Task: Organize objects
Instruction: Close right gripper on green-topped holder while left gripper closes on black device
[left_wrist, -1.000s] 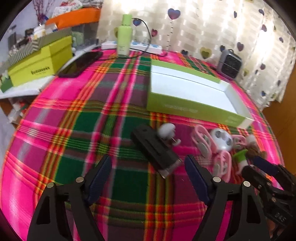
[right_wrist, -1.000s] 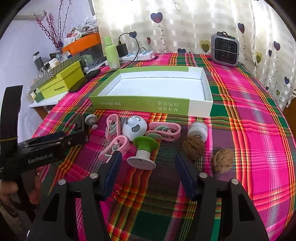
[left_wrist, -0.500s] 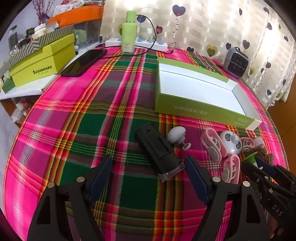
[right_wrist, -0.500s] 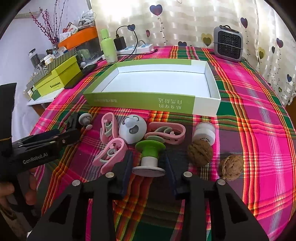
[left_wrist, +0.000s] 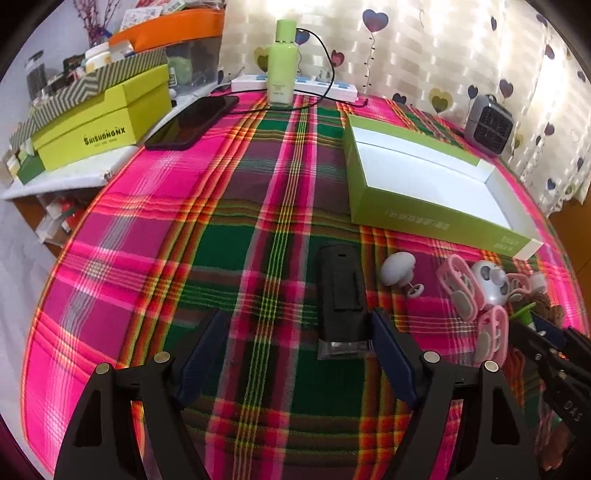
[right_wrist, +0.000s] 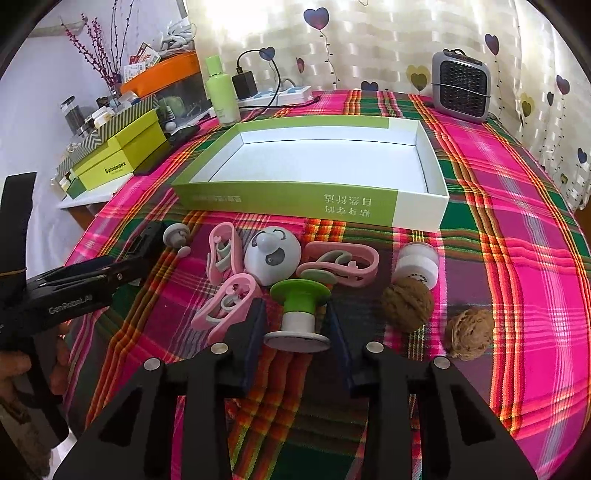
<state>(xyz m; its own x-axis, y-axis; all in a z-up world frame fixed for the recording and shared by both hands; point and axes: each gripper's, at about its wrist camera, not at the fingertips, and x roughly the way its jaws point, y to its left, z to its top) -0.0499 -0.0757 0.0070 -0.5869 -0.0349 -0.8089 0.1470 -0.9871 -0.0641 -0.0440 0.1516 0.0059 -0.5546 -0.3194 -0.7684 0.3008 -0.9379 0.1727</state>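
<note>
Right gripper (right_wrist: 297, 330) sits low over the plaid tablecloth (right_wrist: 517, 258), its jaws closed in on the green-and-white spool (right_wrist: 298, 314); both pads flank the white base and appear to press it, so I read it as gripped. The jaws have just been closing, with the spool between them.

Left gripper (left_wrist: 295, 347) has its jaws spread wide. The black rectangular device (left_wrist: 341, 295) lies lengthwise between the fingers, its near end just beside the right-hand pad; contact there cannot be told, and the other pad is well apart from it.

Loose items lie in a row in front of the green-and-white open box (right_wrist: 314, 192), which is empty: small grey knob (right_wrist: 176, 236), two pink clips (right_wrist: 221, 254) (right_wrist: 229, 306), round white toy with a face (right_wrist: 272, 254), a third pink clip (right_wrist: 341, 262), white cylinder (right_wrist: 419, 264), two walnuts (right_wrist: 406, 304) (right_wrist: 469, 334). The spool stands upright on its wide white base, just in front of the round toy.

At the far edge: green bottle (right_wrist: 221, 92), power strip (right_wrist: 284, 96), small grey heater (right_wrist: 461, 86). A yellow-green box (left_wrist: 103, 122) and a dark phone (left_wrist: 192, 122) are to the left.
</note>
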